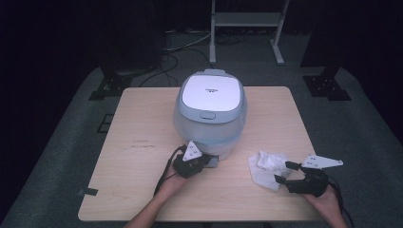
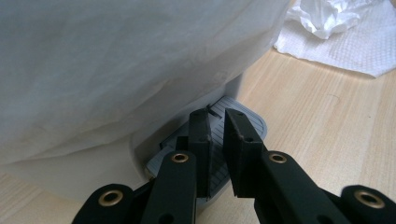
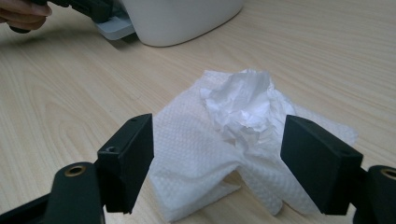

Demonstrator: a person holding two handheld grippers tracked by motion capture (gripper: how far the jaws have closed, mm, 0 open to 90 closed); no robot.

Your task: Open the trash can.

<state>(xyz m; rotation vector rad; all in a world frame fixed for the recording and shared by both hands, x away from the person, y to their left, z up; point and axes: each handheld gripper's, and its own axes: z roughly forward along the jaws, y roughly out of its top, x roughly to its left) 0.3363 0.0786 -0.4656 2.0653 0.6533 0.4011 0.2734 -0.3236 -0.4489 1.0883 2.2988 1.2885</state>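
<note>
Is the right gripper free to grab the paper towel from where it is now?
Probably yes: the right gripper is open, the paper towel lies right ahead between its jaws, with nothing between.

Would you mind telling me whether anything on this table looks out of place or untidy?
A crumpled paper towel lies loose on the table right of the rice cooker, bunched rather than folded. A small grey tray juts from the cooker's base, where the left gripper is nearly shut around it. The right gripper is open.

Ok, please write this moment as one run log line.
left gripper: nearly shut at grey tab of cooker | right gripper: open before paper towel
</note>
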